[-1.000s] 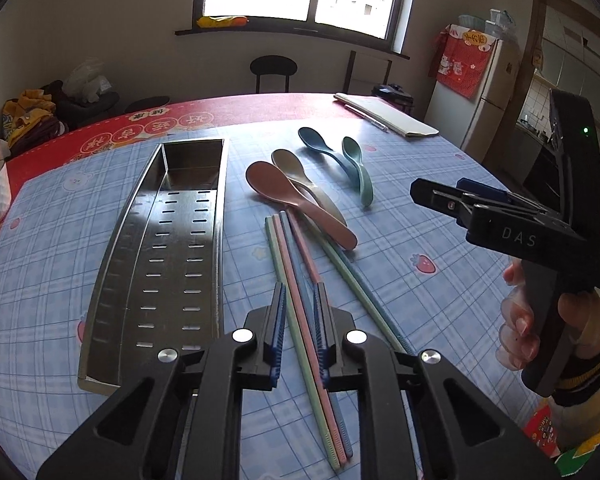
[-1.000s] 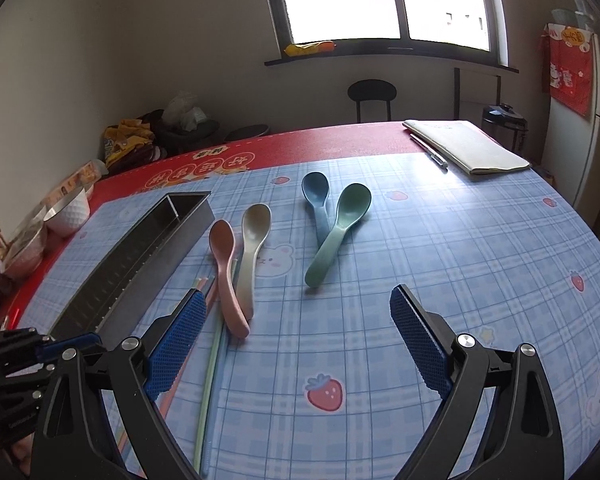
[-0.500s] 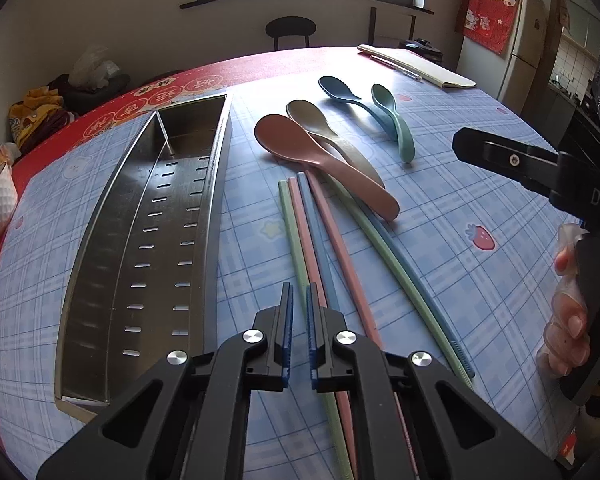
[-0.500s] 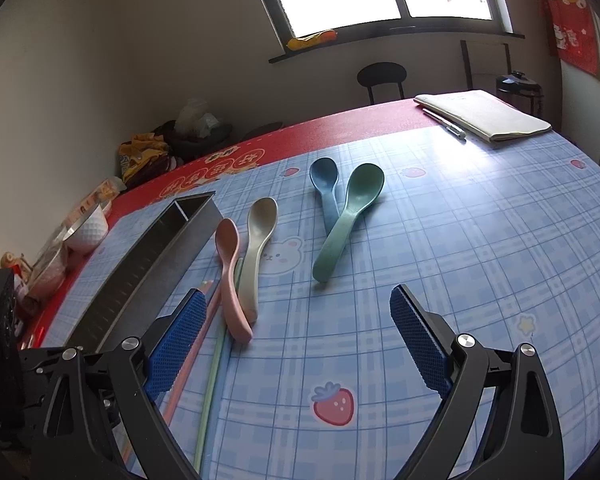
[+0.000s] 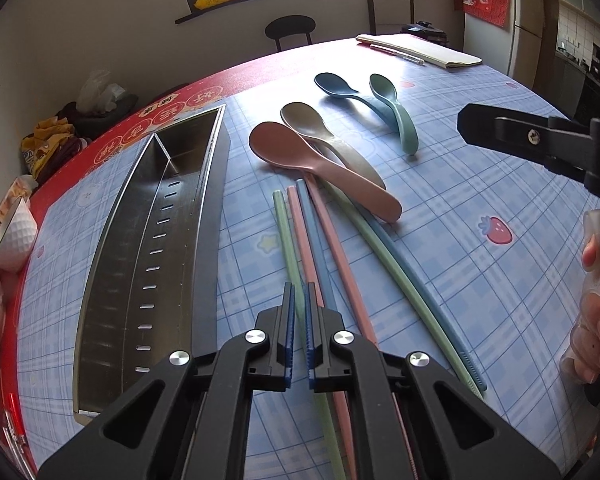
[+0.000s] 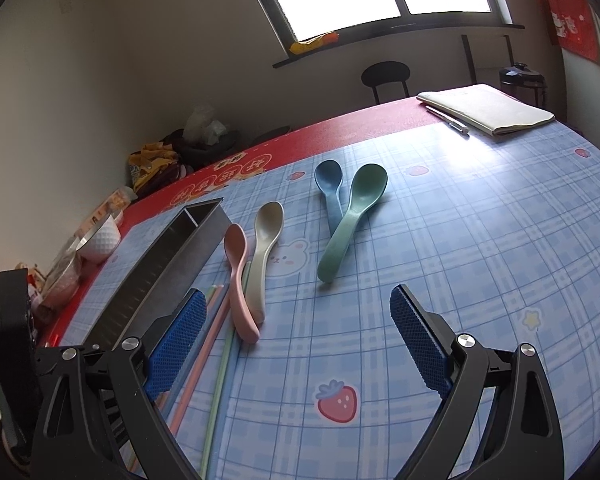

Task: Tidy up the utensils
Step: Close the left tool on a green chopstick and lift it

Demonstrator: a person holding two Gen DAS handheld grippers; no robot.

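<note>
A long perforated steel tray point(image 5: 140, 264) lies on the left of the table; it also shows in the right wrist view point(image 6: 156, 264). Several coloured chopsticks point(image 5: 320, 248) lie beside it, with pink point(image 5: 324, 164), beige point(image 5: 328, 140), blue point(image 5: 340, 88) and green point(image 5: 396, 108) spoons beyond. My left gripper point(image 5: 298, 304) is shut on the pale green chopstick point(image 5: 286, 240), low over the table. My right gripper point(image 6: 296, 320) is wide open and empty, hovering near the pink spoon point(image 6: 238, 280). It also shows at the right edge of the left wrist view point(image 5: 540, 140).
A notebook with a pen point(image 6: 488, 108) lies at the far right of the table. Bowls and snack packets point(image 6: 96, 240) crowd the left edge. A black stool point(image 6: 384, 76) stands behind the table, below the window.
My left gripper has closed from partly open onto the pale green chopstick and dropped lower and forward. The right gripper stays open and has tilted slightly.
</note>
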